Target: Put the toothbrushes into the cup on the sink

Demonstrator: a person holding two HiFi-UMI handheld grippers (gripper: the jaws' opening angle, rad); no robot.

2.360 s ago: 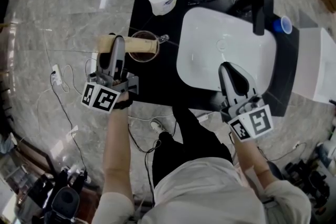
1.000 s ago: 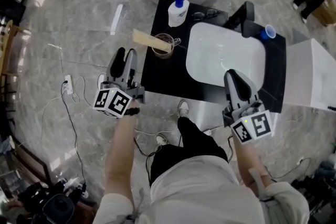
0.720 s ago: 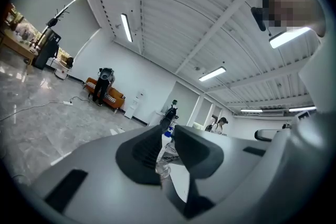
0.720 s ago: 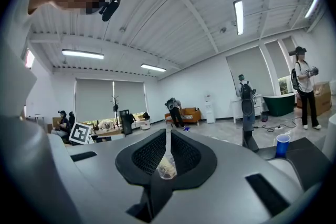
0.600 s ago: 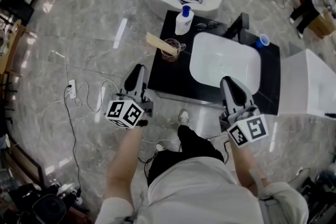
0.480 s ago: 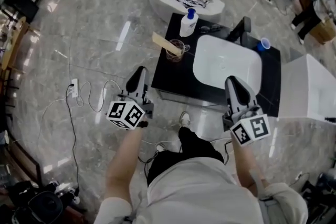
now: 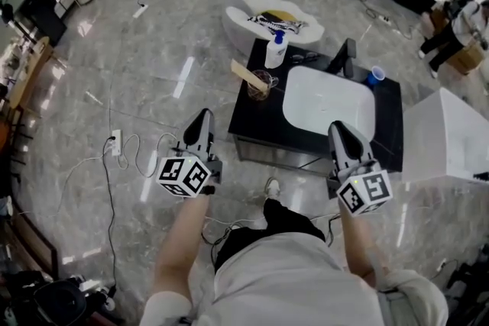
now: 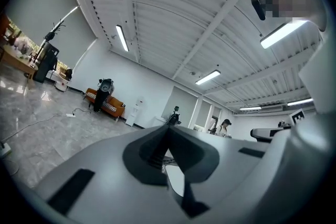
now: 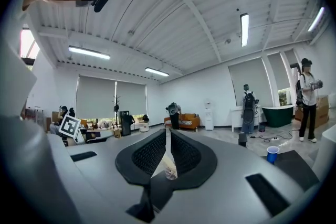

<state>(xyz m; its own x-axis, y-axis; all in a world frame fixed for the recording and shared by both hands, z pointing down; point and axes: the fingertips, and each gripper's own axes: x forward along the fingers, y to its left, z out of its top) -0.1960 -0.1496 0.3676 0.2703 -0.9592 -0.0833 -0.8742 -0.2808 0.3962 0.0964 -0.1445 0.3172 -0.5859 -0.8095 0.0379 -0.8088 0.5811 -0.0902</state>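
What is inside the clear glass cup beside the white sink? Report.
A pale tan oblong piece leans out of the cup, leftward. Its lower end and the cup's bottom cannot be seen.

No legible words or numbers anywhere, label on the white bottle (image 7: 276, 51) too small to read.

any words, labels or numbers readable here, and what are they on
No words or numbers can be read anywhere.
White bottle label: too small to read.
Left marker cube and right marker cube: black and white square patterns only, no letters.
Square marker sign across the room: pattern only.
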